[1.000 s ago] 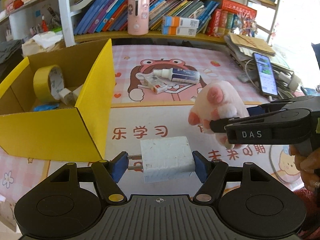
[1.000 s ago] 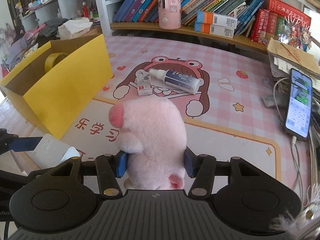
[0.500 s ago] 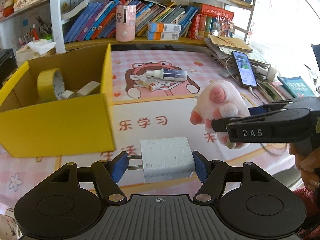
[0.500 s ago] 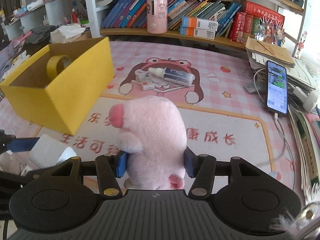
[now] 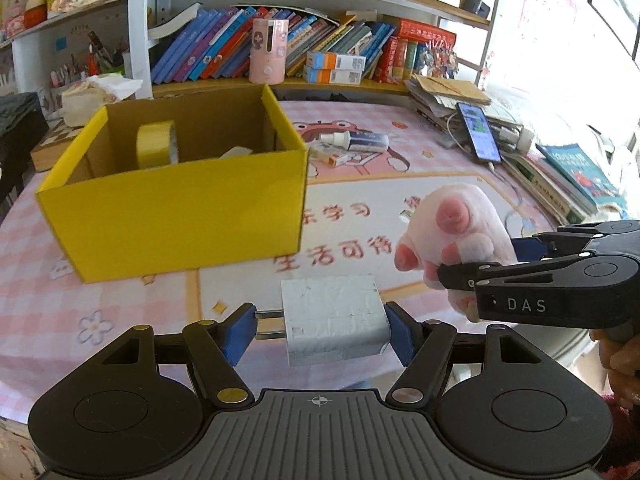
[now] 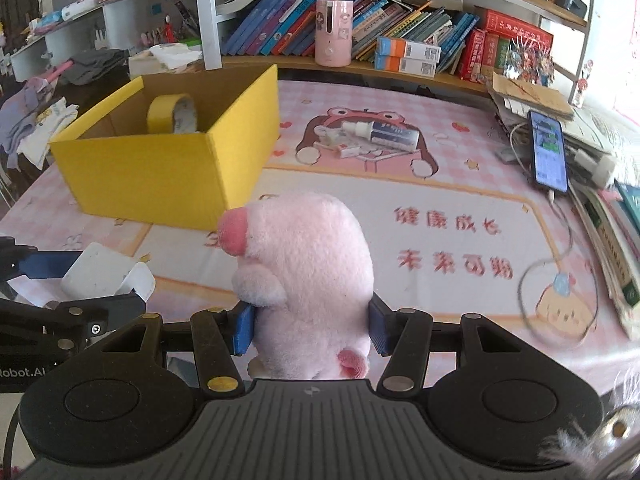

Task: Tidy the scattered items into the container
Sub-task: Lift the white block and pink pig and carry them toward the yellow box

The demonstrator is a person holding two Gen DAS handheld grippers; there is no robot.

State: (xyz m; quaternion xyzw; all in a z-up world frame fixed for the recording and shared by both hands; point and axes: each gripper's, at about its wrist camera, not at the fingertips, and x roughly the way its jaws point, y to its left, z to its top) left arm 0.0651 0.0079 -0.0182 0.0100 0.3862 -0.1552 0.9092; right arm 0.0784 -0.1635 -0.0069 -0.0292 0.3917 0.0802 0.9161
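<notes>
- Plainly, in the left wrist view the left gripper (image 5: 320, 330) is clamped on the white charger (image 5: 334, 326): one blue pad bears on its prongs at the left, the other on its right face, so the jaws stand about half apart with the block filling the gap. It is carried above the pink desk mat (image 5: 120, 308), near the camera.
- Same view: the yellow box (image 5: 180, 208) stands beyond and to the left, open at the top, with a roll of yellow tape (image 5: 157, 148) and some pale object, too hidden to name, inside. The charger is near its front wall but not over the opening.
- At the right, the right gripper (image 5: 480, 264) comes in from the side holding the pink plush toy (image 5: 452, 240).
- In the right wrist view the right gripper (image 6: 312, 328) has its pads pressed into both flanks of the pink plush toy (image 6: 308, 280), the jaws fairly narrow and the soft body squeezed between them. The toy rides above the mat, right of and nearer than the yellow box (image 6: 160, 172).
- The spray bottle (image 6: 384, 132) and a small carton (image 6: 348, 151) lie on the far part of the mat, not yet collected.
- Judged step: both items are picked and in transit to the box.
- The next move calls for lifting each load over the near rim, bringing it above the open interior clear of the tape, then letting go, one hand at a time so the grippers do not collide.
</notes>
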